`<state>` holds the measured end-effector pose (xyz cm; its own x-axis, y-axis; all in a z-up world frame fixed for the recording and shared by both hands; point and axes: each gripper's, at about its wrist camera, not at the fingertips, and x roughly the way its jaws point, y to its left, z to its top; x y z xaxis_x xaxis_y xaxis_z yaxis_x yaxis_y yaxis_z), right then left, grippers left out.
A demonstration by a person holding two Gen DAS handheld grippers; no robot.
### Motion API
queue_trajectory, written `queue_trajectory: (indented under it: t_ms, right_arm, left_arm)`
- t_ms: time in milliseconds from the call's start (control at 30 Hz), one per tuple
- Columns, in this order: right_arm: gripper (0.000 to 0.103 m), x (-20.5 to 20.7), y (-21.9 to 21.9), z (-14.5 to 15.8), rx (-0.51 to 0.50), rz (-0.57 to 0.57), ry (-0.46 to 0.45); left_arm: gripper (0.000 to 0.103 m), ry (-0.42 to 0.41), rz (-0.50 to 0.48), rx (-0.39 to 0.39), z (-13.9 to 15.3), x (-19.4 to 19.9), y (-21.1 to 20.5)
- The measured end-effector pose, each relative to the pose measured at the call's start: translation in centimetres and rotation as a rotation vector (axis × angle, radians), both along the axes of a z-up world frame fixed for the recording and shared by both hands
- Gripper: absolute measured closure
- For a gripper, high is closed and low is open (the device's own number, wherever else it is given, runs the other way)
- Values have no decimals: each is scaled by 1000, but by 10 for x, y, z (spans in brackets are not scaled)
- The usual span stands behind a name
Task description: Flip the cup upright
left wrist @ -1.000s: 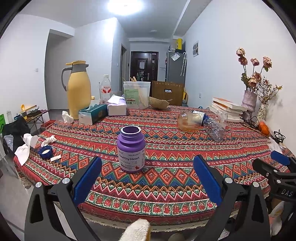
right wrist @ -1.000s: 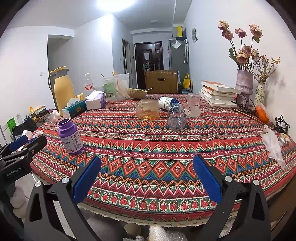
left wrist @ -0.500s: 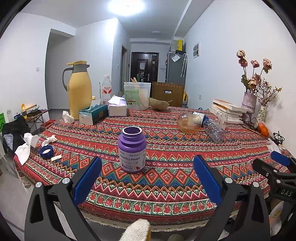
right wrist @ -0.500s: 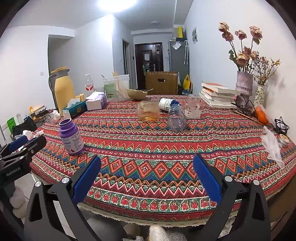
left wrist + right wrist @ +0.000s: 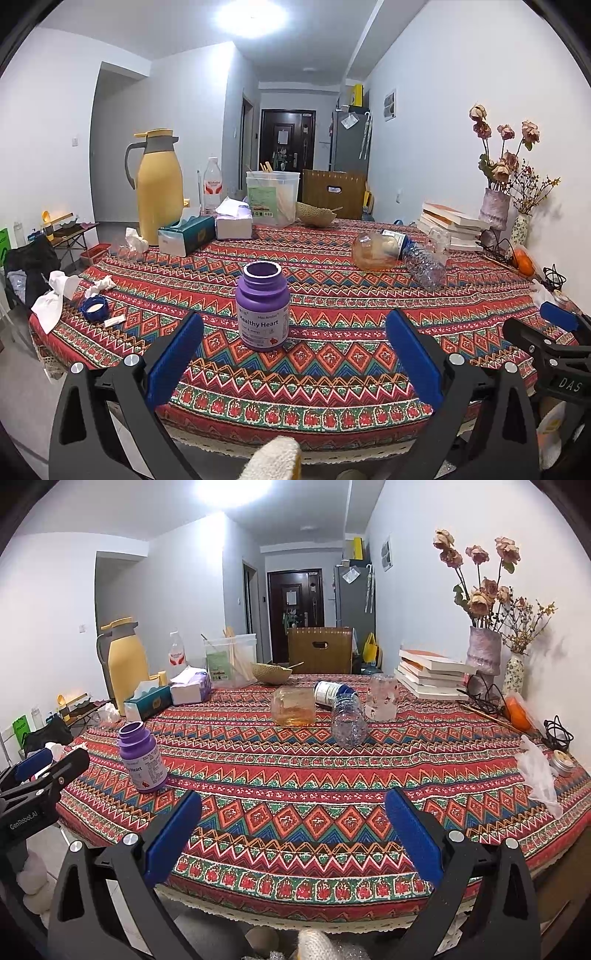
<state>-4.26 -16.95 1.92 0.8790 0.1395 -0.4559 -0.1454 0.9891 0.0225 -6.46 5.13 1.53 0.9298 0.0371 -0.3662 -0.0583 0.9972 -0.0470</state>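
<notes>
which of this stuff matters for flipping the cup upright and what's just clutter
Job: amber cup, seemingly on its side; left gripper; right gripper.

Lying about: purple bottle, plastic bottle, tissue box, yellow jug, books.

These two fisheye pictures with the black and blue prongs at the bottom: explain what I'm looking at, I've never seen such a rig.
A person holds two hand grippers, each with a camera looking out along its fingers. In the left view, the left gripper is open and empty, facing a purple bottle standing without its lid on the patterned tablecloth. In the right view, the right gripper is also open and empty. Farther back stand an amber cup and a flowered glass cup, and a clear plastic bottle lies on its side.
</notes>
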Motion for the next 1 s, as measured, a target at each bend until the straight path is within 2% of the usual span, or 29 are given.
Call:
queue_trajectory:
  t_ms: [1000]
  right_arm:
    - [7, -6, 4, 14, -17, -11, -24]
  left_arm:
    - [7, -18, -4, -9, 13, -3, 0]
